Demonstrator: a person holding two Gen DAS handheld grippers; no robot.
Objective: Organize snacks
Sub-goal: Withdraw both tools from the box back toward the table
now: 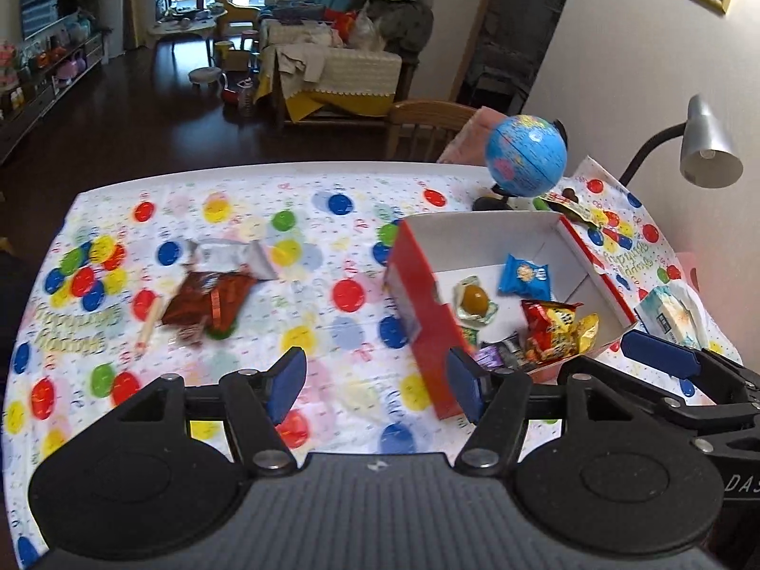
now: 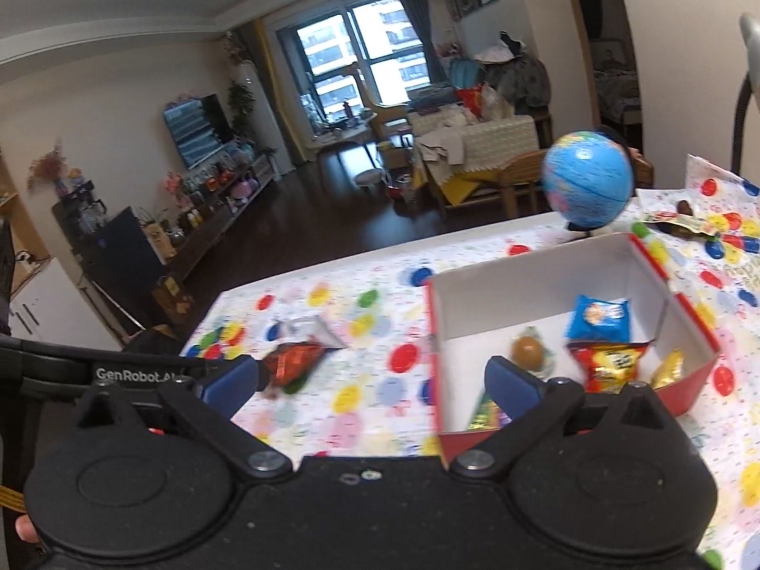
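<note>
Box (image 1: 418, 294) wall flanks open tablecloth (image 1: 266, 332)

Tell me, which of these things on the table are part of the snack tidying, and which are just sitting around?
Part of the job:
red box
blue packet in the box
red and yellow packet in the box
brown wrapper on the cloth
silver wrapper on the cloth

Just lying about:
globe
desk lamp
tissue pack

Tabletop (image 1: 237, 199): glossy printed plastic cover. Box (image 1: 413, 285): smooth cardboard, white matt interior. Snack packets (image 1: 551, 332): shiny crinkled foil. Tongs (image 1: 375, 380): matt black plastic frame. Lamp shade (image 1: 707, 142): brushed metal.
</note>
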